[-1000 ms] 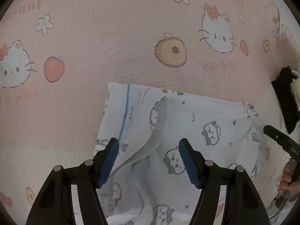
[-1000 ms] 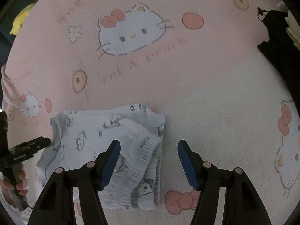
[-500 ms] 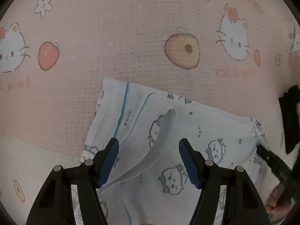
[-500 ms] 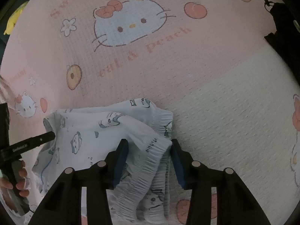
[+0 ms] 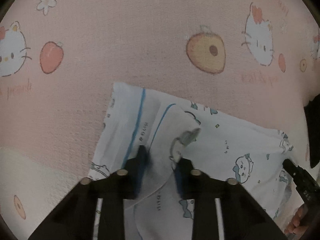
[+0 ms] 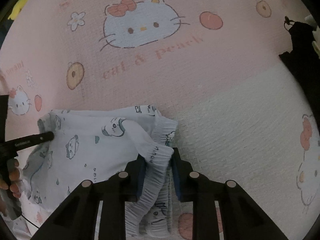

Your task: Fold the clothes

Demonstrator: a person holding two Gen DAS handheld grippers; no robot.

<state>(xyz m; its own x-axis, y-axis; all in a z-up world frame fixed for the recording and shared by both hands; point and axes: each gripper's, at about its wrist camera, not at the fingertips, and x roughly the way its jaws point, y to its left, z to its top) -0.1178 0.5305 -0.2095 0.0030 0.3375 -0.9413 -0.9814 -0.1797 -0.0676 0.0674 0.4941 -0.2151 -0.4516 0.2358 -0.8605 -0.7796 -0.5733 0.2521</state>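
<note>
We held a gripper in each hand over a pink blanket [image 5: 124,46] printed with cat faces, peaches and flowers, with a cream band running along its near side. On it lay the garment [image 5: 230,140], a small white piece with a cartoon print and blue stripes, folded over on itself and sitting near the middle of the blanket, close to us.

Our left gripper [image 5: 161,169] had narrowed around a raised fold at the left end of the garment, beside the blue stripes. The cloth filled the gap between its blue pads, so we counted it as closed on the fabric, though motion blur kept us from seeing how firmly.

Our right gripper [image 6: 158,166] had its fingers pressed in on the gathered elastic waistband [image 6: 154,172] at the garment's right end. The ruched band was bunched between the pads and spilled out toward us below them.

In the right wrist view, the left gripper's dark fingertip touched the far left corner of the garment, and our fingers showed wrapped around its handle. A black bag [image 6: 300,46] lay at the far right edge of the blanket, well apart from the garment.
</note>
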